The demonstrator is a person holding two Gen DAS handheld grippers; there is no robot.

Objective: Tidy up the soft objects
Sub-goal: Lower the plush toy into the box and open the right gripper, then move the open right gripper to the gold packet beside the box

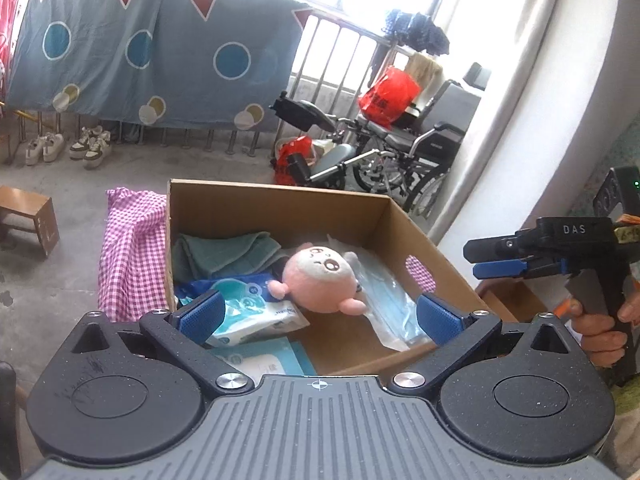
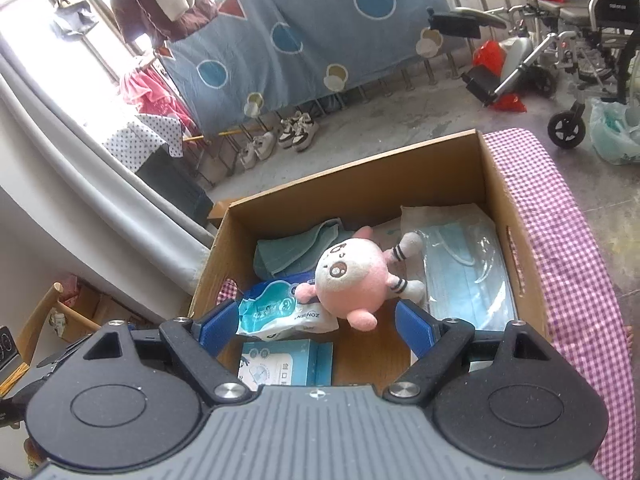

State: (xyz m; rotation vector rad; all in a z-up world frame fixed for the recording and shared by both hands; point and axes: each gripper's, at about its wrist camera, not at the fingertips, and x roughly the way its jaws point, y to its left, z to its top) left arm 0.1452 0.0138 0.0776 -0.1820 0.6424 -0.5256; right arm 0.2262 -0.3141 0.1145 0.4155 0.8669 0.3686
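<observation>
An open cardboard box point(image 1: 280, 190) point(image 2: 360, 160) stands on a pink checked cloth point(image 1: 132, 256) point(image 2: 568, 240). Inside lie a pink and white plush toy point(image 1: 320, 280) point(image 2: 352, 280), a folded green towel point(image 1: 228, 252) point(image 2: 292, 254), a pack of wipes point(image 1: 248, 308) point(image 2: 276, 312), a bag of blue face masks point(image 1: 384, 300) point(image 2: 468, 276) and a small blue and white carton point(image 1: 264, 360) point(image 2: 280, 364). My left gripper point(image 1: 319, 317) hovers open over the box's near edge, holding nothing. My right gripper point(image 2: 316, 328) point(image 1: 478, 260) is also open and empty, above the box's other side.
A wheelchair point(image 1: 400, 148) point(image 2: 580, 60) and red bags point(image 1: 388, 96) stand beyond the box by a railing. A blue patterned sheet point(image 1: 140, 52) hangs over pairs of shoes point(image 1: 68, 146). A low wooden stool point(image 1: 28, 216) sits at the left. A hand point(image 1: 600, 328) holds the right gripper's handle.
</observation>
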